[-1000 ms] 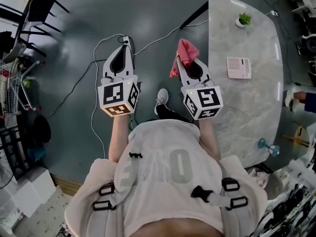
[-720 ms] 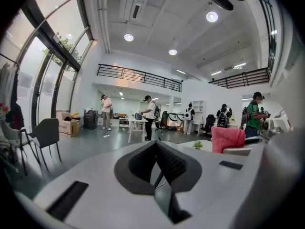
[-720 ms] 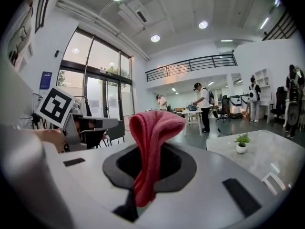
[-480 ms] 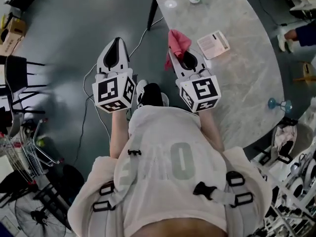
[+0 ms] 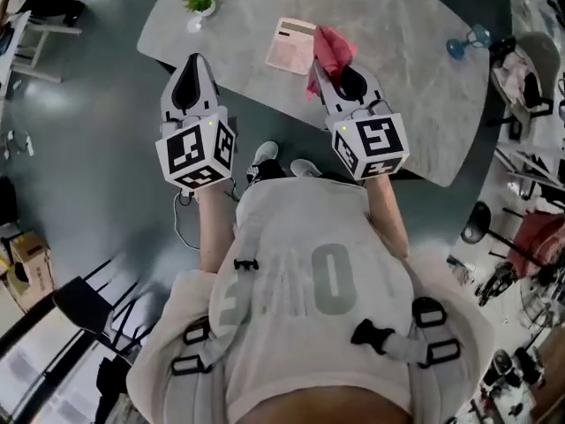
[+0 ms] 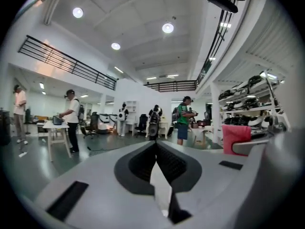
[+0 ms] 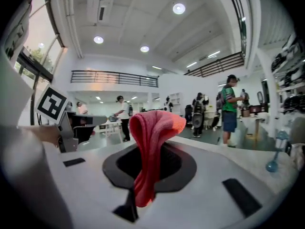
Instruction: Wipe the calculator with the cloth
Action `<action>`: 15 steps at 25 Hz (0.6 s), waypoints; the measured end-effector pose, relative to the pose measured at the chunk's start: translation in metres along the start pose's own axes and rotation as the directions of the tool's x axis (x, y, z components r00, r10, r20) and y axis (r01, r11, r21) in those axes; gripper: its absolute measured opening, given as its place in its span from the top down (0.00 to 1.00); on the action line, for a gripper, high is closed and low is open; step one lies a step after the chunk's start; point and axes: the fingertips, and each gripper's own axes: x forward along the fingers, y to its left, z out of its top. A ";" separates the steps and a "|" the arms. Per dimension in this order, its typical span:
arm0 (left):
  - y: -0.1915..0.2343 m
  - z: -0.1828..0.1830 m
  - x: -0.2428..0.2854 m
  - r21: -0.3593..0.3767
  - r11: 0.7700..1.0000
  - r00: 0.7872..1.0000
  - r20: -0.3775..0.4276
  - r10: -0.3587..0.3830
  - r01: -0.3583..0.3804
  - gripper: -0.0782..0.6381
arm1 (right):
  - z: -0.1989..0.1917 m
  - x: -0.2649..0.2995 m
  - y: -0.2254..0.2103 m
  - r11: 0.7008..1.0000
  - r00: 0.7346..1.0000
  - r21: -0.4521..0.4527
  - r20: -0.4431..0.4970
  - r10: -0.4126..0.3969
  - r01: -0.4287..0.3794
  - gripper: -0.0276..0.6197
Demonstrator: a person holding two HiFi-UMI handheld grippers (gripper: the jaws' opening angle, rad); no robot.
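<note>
Swinging round to the tabletop (image 5: 415,87) has put the calculator (image 5: 291,45) just ahead of the right claw (image 5: 320,67), which pinches the cloth (image 5: 335,48); left claw (image 5: 194,61) pressed together, empty; wiping not yet begun.

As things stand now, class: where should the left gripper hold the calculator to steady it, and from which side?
Probably its near short edge, opposite the display. The calculator lies flat on the table, so only the thin rim can be pinched. The left gripper, shut and empty, should open and come in low from the near left, leaving the face free for the cloth.
</note>
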 end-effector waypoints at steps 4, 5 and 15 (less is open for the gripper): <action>-0.027 0.011 0.040 0.019 0.983 0.984 -0.003 -0.180 0.180 0.86 | 0.006 -0.014 -0.033 0.978 0.979 0.042 0.014 -0.206 0.205 0.87; -0.031 0.016 0.047 0.024 0.976 0.976 0.005 -0.218 0.218 0.86 | 0.010 -0.016 -0.036 0.969 0.969 0.045 0.023 -0.245 0.244 0.87; -0.073 0.022 0.068 0.033 0.881 0.882 -0.004 -0.472 0.472 0.86 | 0.004 -0.043 -0.036 0.869 0.871 0.083 0.014 -0.491 0.489 0.87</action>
